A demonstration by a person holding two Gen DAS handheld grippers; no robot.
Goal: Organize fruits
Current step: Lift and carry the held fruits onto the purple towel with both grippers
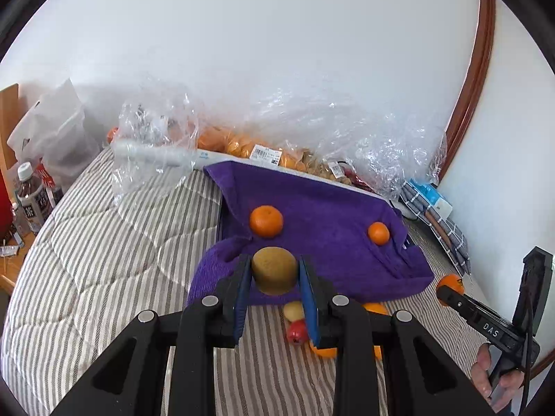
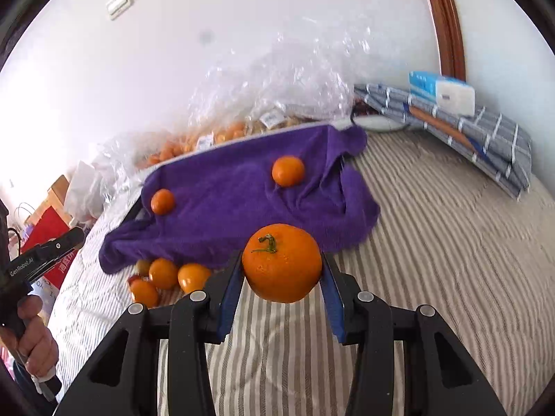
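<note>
gripping a round brown-green kiwi (image 1: 274, 270), the left claw (image 1: 274, 277) is closed on it above the purple terry towel (image 1: 329, 215); the right claw (image 2: 281, 270) pinches a stemmed orange mandarin (image 2: 281, 262) near that towel's edge; either smooth fruit may slip and roll off the towel

The bed (image 1: 104, 242) is being viewed from low and close by both fisheye cameras, each aimed forward toward the white wall (image 1: 277, 52). The left view is being taken from nearer the bed's left edge, the right view from further right. The purple towel (image 1: 322, 215) (image 2: 236, 194) is being shared by both, and each hand-held gripper is being caught at the other view's edge.
</note>
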